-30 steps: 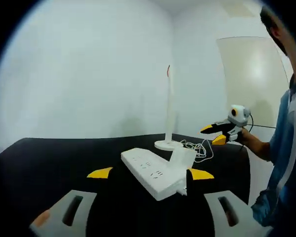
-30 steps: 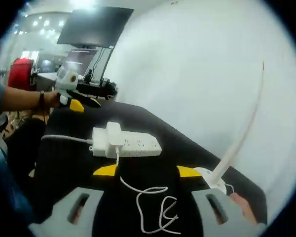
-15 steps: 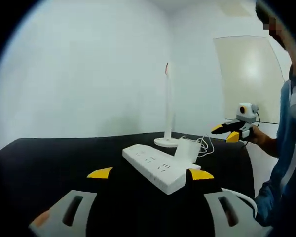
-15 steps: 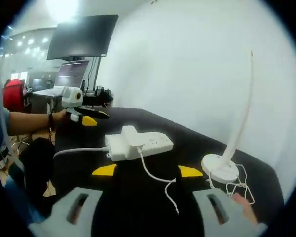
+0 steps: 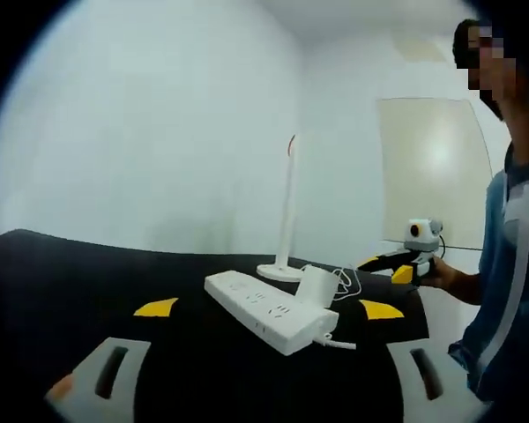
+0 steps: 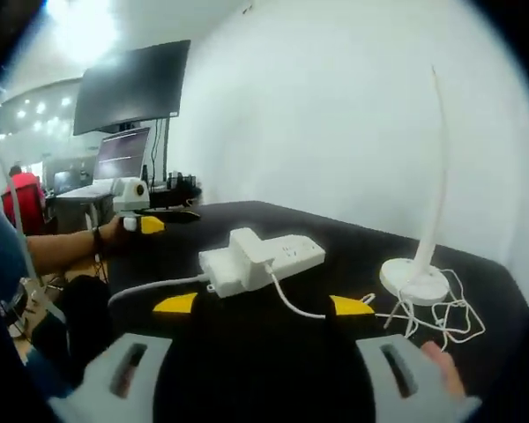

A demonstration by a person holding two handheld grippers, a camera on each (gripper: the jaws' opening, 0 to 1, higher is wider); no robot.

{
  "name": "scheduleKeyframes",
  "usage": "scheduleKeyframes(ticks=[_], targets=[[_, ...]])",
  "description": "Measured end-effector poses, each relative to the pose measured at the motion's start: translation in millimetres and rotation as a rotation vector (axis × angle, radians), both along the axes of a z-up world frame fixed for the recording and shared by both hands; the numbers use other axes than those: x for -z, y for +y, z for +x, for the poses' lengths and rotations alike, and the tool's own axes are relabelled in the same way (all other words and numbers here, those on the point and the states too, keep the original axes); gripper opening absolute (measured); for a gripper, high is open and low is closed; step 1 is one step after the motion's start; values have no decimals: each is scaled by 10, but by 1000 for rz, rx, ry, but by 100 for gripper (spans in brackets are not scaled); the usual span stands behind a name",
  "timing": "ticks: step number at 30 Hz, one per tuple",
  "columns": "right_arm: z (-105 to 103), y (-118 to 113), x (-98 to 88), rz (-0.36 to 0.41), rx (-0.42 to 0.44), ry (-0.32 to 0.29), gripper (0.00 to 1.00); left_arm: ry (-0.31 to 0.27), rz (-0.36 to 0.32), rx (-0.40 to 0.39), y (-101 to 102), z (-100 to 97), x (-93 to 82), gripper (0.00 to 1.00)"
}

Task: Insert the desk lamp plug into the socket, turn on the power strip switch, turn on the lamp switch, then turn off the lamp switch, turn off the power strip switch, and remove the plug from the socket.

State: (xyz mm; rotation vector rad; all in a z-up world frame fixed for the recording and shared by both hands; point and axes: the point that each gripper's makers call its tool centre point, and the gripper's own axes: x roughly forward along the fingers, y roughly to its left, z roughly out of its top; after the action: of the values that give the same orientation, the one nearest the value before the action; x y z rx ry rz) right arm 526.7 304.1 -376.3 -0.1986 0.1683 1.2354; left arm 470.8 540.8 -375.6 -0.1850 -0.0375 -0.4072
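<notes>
- Claws: the left claw (image 5: 263,308) and right claw (image 6: 263,305) gape wide, each empty, now drawn further back from the power strip (image 5: 264,310).
- Plug (image 6: 251,246) sits in the strip mid-desk (image 5: 62,273), so insertion looks done; the switch comes next.
- Behind, lamp (image 5: 282,211); its loose cord (image 6: 428,317) could snag.

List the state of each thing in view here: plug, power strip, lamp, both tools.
Plug: seated in the power strip.
Power strip: flat on the black table; switch position unreadable.
Desk lamp: upright, no glow visible.
Left tool: open, empty.
Right tool: open, empty.
</notes>
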Motion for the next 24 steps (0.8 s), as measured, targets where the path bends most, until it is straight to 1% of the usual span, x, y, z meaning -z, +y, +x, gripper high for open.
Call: scheduleKeyframes(ticks=[4, 6, 10, 14, 16, 18, 19, 24], targets=[[-42, 42, 59, -3, -3, 22, 59, -12, 25, 18, -37, -15, 12, 88], [-53, 50, 66, 1, -2, 34, 59, -17, 26, 26, -45, -25, 5, 89], [-58, 56, 42, 27, 10, 50, 60, -37, 6, 57, -59, -69, -39, 89], [-95, 79, 38, 43, 14, 49, 62, -39, 11, 67, -77, -82, -38, 89], [-139, 114, 64, 47, 12, 56, 63, -24, 12, 68, -80, -61, -11, 89], [-185, 136, 96, 45, 12, 55, 66, 17, 18, 74, -91, -37, 59, 89], [-210, 148, 114, 45, 16, 51, 68, 28, 23, 76, -98, -26, 82, 89], [-294, 192, 196, 42, 19, 61, 69, 62, 26, 68, -136, -64, 134, 89]])
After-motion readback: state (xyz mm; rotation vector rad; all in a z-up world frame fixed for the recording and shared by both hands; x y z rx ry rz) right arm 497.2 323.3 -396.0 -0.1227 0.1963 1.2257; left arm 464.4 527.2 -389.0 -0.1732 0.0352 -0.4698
